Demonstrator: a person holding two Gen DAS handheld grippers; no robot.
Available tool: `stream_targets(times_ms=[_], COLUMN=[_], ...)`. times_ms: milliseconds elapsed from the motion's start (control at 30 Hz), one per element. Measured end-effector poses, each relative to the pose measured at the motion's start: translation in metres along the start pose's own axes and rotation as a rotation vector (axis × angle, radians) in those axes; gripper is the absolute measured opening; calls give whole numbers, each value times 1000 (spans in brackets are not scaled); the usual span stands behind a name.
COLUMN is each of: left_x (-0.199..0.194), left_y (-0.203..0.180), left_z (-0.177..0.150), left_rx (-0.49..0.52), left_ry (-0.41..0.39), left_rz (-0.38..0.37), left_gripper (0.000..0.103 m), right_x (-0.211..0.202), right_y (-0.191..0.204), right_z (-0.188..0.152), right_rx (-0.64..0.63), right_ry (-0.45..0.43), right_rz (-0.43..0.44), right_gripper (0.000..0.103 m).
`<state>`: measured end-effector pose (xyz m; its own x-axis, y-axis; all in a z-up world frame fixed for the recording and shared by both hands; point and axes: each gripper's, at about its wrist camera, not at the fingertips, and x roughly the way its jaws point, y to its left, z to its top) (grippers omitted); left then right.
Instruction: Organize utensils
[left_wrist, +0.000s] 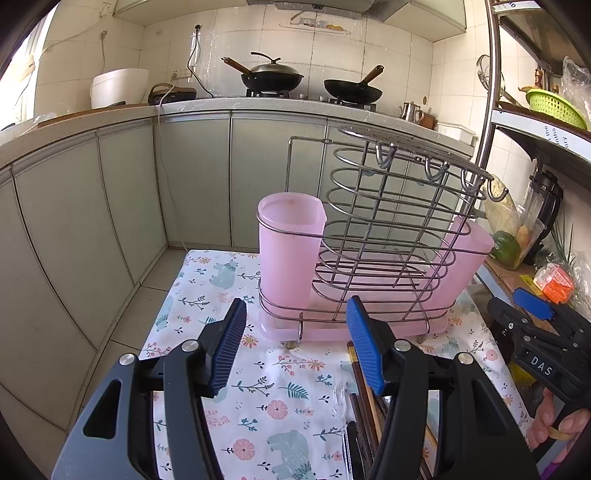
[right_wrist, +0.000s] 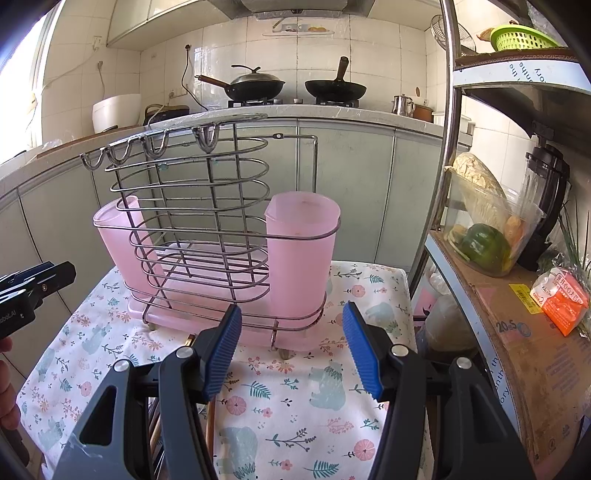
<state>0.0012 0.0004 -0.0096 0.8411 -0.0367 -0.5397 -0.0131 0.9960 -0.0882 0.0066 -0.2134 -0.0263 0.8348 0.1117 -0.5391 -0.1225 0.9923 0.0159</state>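
Observation:
A wire utensil rack (left_wrist: 384, 229) (right_wrist: 192, 206) stands on a pink drip tray on the floral-cloth table (left_wrist: 280, 406) (right_wrist: 295, 413). It holds two empty pink cups, one at each end (left_wrist: 290, 251) (right_wrist: 301, 254). My left gripper (left_wrist: 295, 343) is open, hovering short of the rack's front. Brown chopsticks (left_wrist: 364, 387) and a clear plastic fork (left_wrist: 338, 402) lie on the cloth under its right finger. My right gripper (right_wrist: 291, 343) is also open and empty, facing the rack's other side. Chopstick ends (right_wrist: 210, 424) show beneath its left finger.
A metal shelf unit (right_wrist: 447, 147) stands close on the right, holding a bag with a green pepper (right_wrist: 484, 243), a blender (right_wrist: 546, 199) and an orange box (right_wrist: 561, 302). Kitchen cabinets and a counter with two woks (left_wrist: 273, 77) run behind. Tiled floor (left_wrist: 147, 295) lies left of the table.

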Motion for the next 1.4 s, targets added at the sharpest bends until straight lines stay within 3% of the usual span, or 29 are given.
stream_targets(times_ms=[433,767,800,967,1167,1300,1400], left_x=[4,17,19,27,41,54,63], left_y=[4,16,16,17,9,0,-8], left_z=[-2,-18,-21,-34,-52,-65,-72], left_rx=[-1,17,18,15,26,11,23], left_ry=[31,148,159,221,341,434,480], left_rz=[-12,-82,-90,-134,-212,-277,-285], left_gripper=[57,57,57,56,39,28,24], right_x=[6,28,30,44,60,67,73], right_y=[1,4,5,6,10,15,18], right_z=[-4,-22,-25,-40,-55,-65,-72], right_rx=[6,17,18,35,69,76,90], right_ry=[40,186,205,297,387,440,477], right_rz=[29,176,198,273,344,379,399], right_gripper=[56,56,51,49,42,27,23])
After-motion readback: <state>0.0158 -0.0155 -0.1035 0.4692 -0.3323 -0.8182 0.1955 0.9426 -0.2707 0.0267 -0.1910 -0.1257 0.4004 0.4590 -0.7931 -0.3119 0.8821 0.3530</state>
